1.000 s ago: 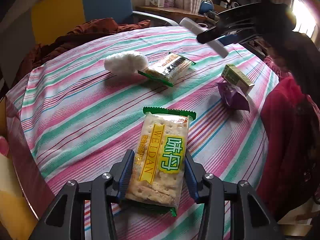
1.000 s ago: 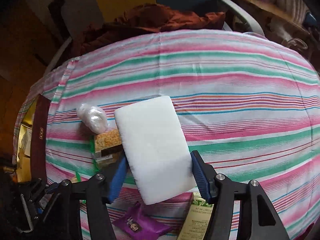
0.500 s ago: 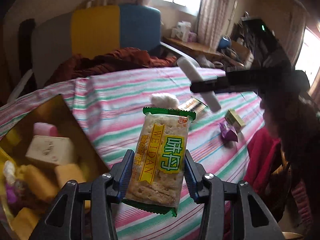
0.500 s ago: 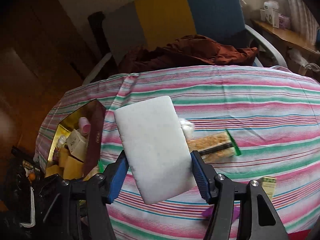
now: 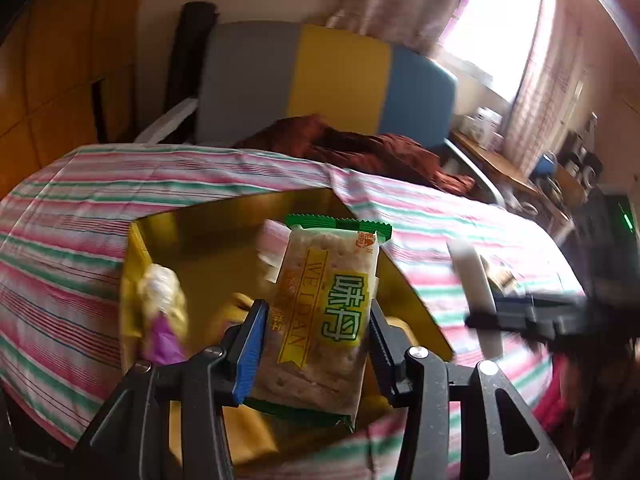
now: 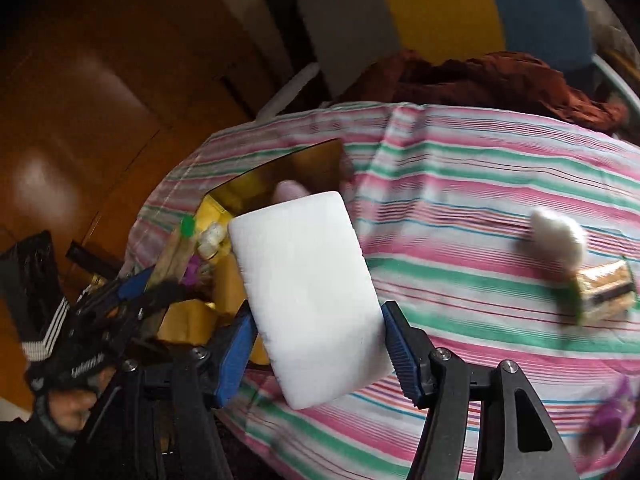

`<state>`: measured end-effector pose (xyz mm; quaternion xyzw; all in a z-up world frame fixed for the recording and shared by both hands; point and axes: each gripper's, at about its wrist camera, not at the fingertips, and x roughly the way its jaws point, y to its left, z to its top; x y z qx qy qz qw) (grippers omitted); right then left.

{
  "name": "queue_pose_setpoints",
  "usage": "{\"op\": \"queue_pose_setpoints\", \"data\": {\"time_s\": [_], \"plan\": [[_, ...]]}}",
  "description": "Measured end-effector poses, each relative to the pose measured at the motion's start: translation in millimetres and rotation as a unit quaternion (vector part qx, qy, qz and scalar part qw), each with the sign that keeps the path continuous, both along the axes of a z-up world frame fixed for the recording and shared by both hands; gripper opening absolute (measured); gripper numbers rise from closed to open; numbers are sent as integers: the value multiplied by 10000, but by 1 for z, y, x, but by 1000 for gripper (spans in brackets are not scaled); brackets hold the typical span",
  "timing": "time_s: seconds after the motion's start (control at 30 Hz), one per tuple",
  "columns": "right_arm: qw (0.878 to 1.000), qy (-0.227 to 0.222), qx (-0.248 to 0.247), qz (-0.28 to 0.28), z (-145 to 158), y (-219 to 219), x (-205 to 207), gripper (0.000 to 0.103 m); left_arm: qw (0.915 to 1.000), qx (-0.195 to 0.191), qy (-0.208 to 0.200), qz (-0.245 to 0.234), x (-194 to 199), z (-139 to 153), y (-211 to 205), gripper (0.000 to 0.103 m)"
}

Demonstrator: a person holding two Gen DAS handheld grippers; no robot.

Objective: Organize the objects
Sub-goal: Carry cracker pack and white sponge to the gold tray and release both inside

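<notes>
My left gripper (image 5: 314, 334) is shut on a green-edged cracker packet (image 5: 324, 312) and holds it above the open gold box (image 5: 192, 224), which holds several wrapped snacks. My right gripper (image 6: 316, 334) is shut on a white rectangular block (image 6: 308, 292), in the air just right of the gold box (image 6: 304, 164). In the right wrist view the left gripper (image 6: 132, 292) shows at the left over the box. In the left wrist view the white block (image 5: 476, 292) shows edge-on at the right.
The striped tablecloth (image 6: 480, 184) carries a white fluffy ball (image 6: 558, 236), a second cracker packet (image 6: 604, 288) and a purple wrapper (image 6: 612, 416) to the right. A chair with brown cloth (image 5: 360, 148) stands behind the table.
Both grippers have swung left across the table, from over the loose snacks to the gold box, each still holding its item.
</notes>
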<state>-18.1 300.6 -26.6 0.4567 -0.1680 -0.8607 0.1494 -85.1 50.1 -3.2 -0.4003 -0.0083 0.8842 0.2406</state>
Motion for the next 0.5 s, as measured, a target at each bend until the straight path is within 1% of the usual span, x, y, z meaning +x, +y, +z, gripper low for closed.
{"op": "queue_pose_setpoints", "data": {"time_s": [0.13, 0.2, 0.23, 0.3, 0.37, 0.5], "plan": [[9991, -35, 53, 425, -2, -45, -11, 63, 9998, 12, -2, 222, -40, 5, -11, 48], [9981, -54, 107, 608, -4, -65, -16, 64, 9996, 99, -6, 268, -56, 7, -12, 48], [9976, -65, 114, 675, -4, -73, -18, 65, 9995, 147, -125, 242, -69, 6, -10, 49], [9961, -106, 111, 874, -7, -90, -24, 66, 9986, 278, -281, 357, -84, 5, -10, 50], [9947, -113, 103, 1013, -9, -105, -26, 68, 9979, 331, -332, 450, -92, 4, -10, 50], [9930, -194, 86, 1160, -17, -127, -30, 75, 9963, 465, -431, 580, -85, -3, -18, 50]]}}
